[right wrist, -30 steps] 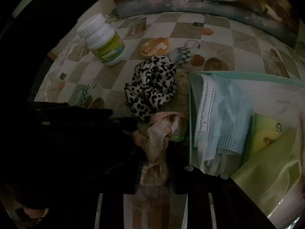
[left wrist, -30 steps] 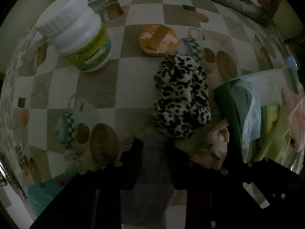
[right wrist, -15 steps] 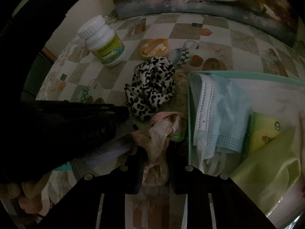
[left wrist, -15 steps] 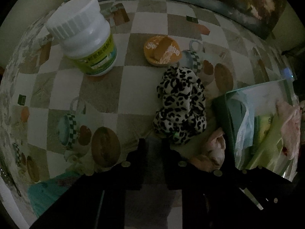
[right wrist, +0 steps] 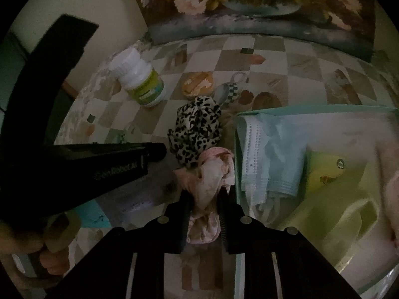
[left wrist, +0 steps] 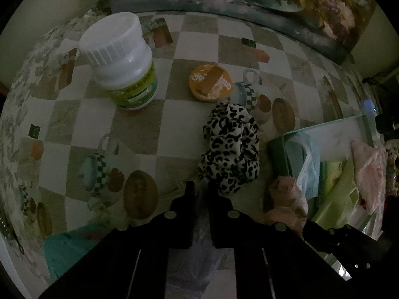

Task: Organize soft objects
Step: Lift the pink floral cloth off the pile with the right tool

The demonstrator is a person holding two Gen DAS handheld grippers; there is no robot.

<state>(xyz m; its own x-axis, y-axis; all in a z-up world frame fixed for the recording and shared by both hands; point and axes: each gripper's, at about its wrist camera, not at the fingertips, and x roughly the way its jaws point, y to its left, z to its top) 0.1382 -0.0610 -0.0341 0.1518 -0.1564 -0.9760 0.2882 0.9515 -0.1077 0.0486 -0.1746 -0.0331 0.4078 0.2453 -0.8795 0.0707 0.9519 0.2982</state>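
Observation:
A leopard-print scrunchie (left wrist: pixel 230 148) lies on the checked tablecloth; it also shows in the right wrist view (right wrist: pixel 195 130). A pink scrunchie (right wrist: pixel 208 182) sits beside the teal box (right wrist: pixel 237 134) and is pinched between my right gripper's (right wrist: pixel 203 194) fingers. My left gripper (left wrist: pixel 199 186) hovers just left of the leopard scrunchie, its fingers nearly together with nothing between them; it shows from the side in the right wrist view (right wrist: pixel 154 152). The box holds a blue face mask (right wrist: pixel 271 157), a green cloth (right wrist: pixel 344 204) and a pink soft item (left wrist: pixel 369 172).
A white pill bottle (left wrist: pixel 122 61) with a green label stands at the back left. An orange round lid (left wrist: pixel 210 83) lies behind the leopard scrunchie. A floral painting (right wrist: pixel 249 2) leans along the back edge. A teal object (left wrist: pixel 64 249) lies near the left front.
My right gripper has closed on the pink scrunchie and lifted it slightly. My left gripper has drawn back and left, away from the scrunchies, and its fingers have narrowed.

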